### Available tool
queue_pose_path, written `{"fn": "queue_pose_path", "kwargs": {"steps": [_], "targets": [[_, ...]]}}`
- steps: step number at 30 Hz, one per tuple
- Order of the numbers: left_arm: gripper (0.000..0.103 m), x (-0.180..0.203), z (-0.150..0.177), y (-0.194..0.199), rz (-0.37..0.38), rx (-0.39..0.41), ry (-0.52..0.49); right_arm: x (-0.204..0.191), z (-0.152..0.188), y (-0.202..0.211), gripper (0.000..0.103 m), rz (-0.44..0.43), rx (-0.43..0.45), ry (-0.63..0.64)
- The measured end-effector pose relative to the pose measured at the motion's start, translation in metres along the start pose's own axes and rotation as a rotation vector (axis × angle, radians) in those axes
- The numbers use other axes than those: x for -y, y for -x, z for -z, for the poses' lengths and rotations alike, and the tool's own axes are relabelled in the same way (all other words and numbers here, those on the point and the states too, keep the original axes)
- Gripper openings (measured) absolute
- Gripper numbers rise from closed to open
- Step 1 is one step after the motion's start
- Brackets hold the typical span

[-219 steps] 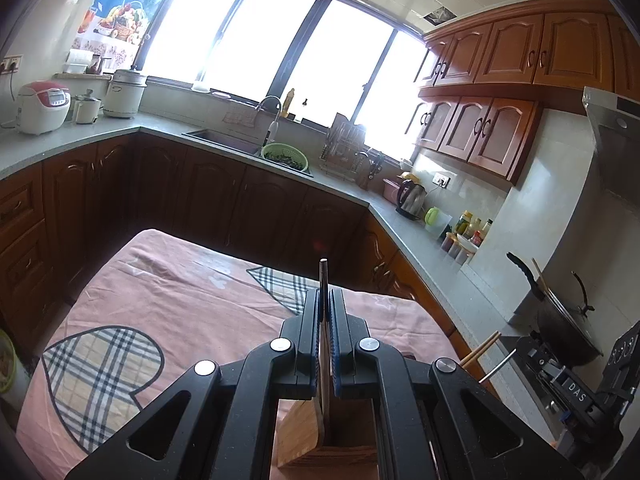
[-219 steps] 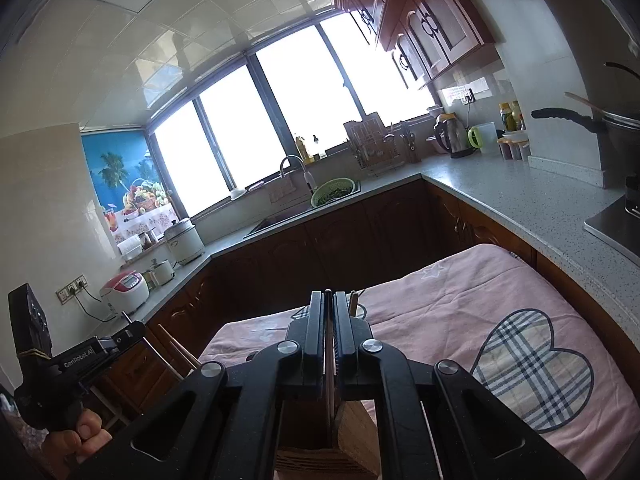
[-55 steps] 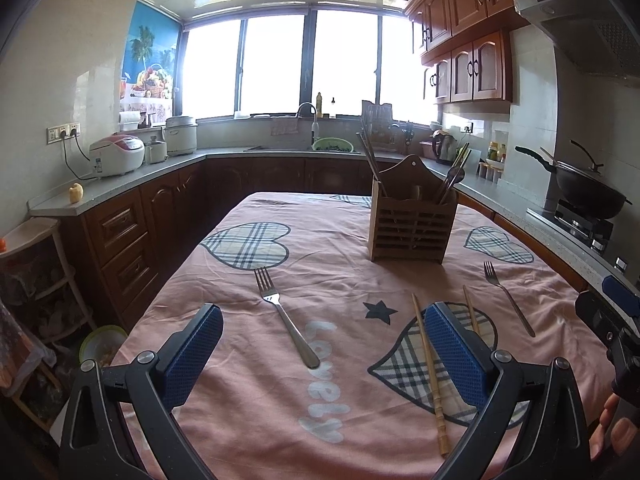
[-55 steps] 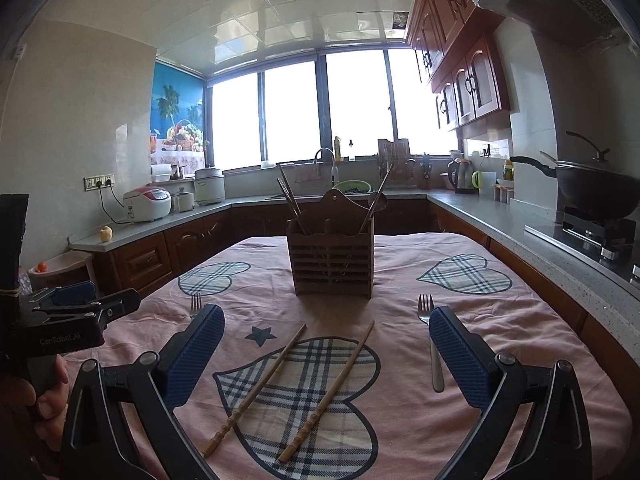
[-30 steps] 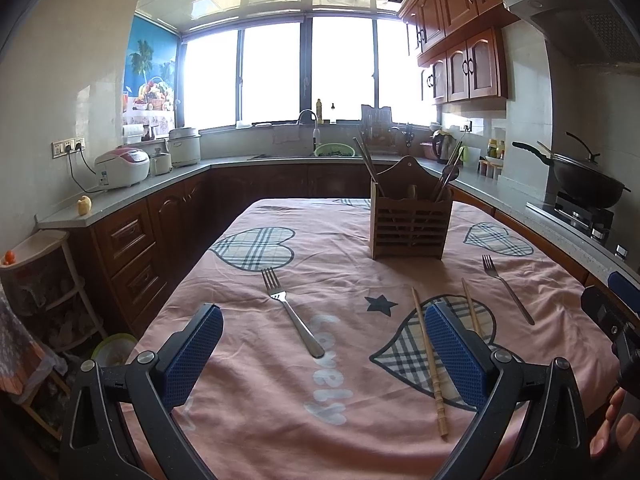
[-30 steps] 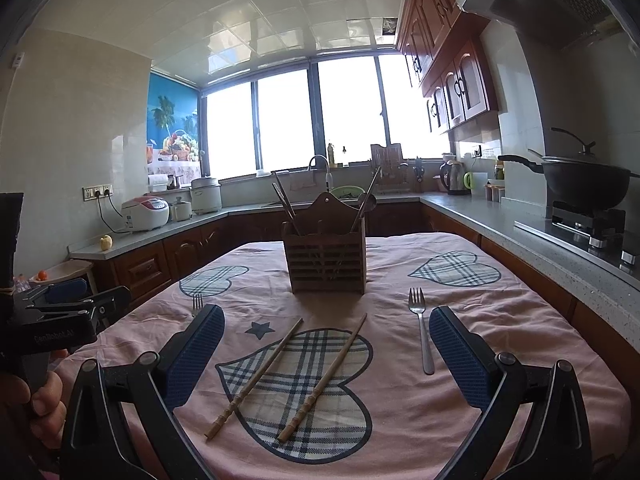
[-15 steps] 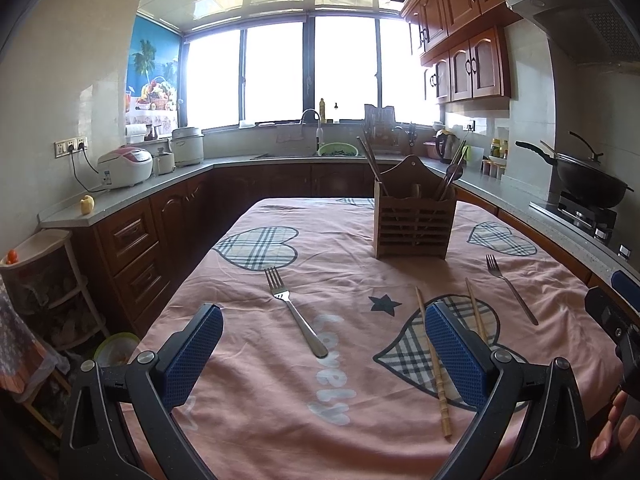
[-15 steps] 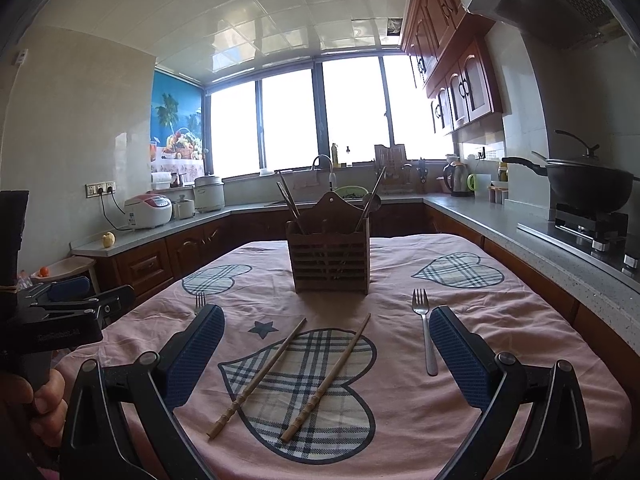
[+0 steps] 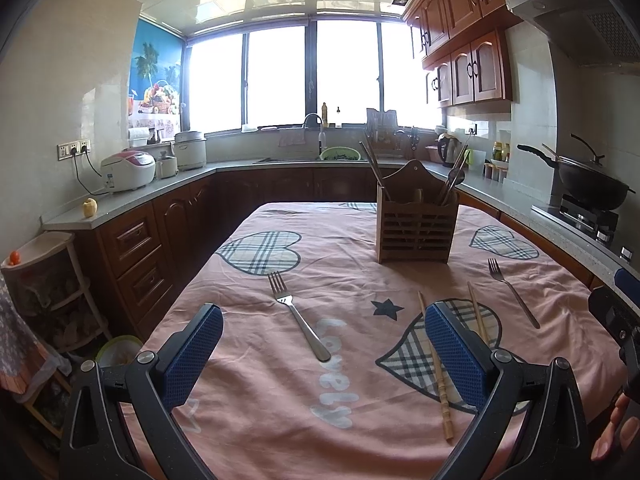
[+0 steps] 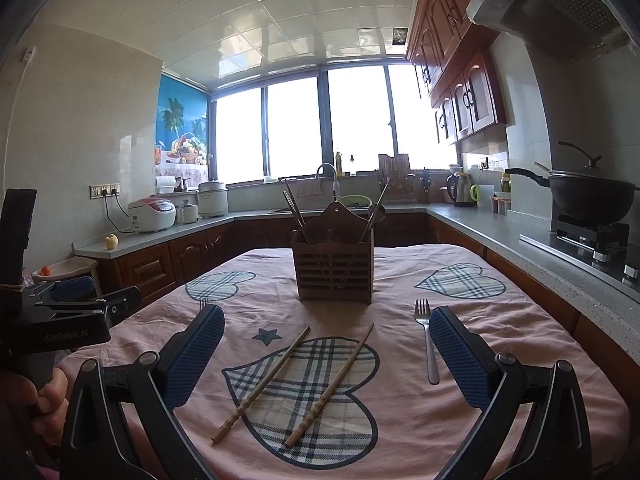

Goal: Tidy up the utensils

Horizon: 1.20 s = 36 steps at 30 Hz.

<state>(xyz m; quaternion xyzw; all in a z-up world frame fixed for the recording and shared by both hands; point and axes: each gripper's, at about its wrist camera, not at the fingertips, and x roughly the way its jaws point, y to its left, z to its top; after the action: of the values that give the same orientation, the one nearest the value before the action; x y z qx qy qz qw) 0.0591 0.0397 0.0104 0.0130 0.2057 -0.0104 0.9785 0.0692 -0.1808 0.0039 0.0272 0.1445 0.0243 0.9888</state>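
Two forks and two wooden chopsticks are lying loose on the pink-clothed bench (image 9: 256, 392), short of the wooden utensil holder (image 10: 332, 276) at its centre. The left gripper (image 9: 324, 346) and right gripper (image 10: 326, 338) are hovering, fingers spread wide, grasping nothing. Judged step: choosing a pickup. The nearer fork (image 9: 298, 316) is lying between the left fingers; next comes descending and closing on its handle.

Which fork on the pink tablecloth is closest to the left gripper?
The fork lying beside the word "Lovely", straight ahead between the left gripper's open fingers. The other fork lies far off on the table's right side, past both chopsticks.
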Motion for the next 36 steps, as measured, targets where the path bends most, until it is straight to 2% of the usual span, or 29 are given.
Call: {"fn": "queue_pose_path", "kwargs": {"steps": [19, 36], "targets": [[0.102, 0.0048, -0.0004, -0.0002, -0.022, 0.013, -0.017, 0.0006, -0.0005, -0.0001, 0.103, -0.008, 0.01, 0.0], [0.102, 0.0087, -0.0024, -0.007, -0.032, -0.009, -0.027, 0.0004, -0.001, -0.0026, 0.103, -0.013, 0.007, -0.012]]}}
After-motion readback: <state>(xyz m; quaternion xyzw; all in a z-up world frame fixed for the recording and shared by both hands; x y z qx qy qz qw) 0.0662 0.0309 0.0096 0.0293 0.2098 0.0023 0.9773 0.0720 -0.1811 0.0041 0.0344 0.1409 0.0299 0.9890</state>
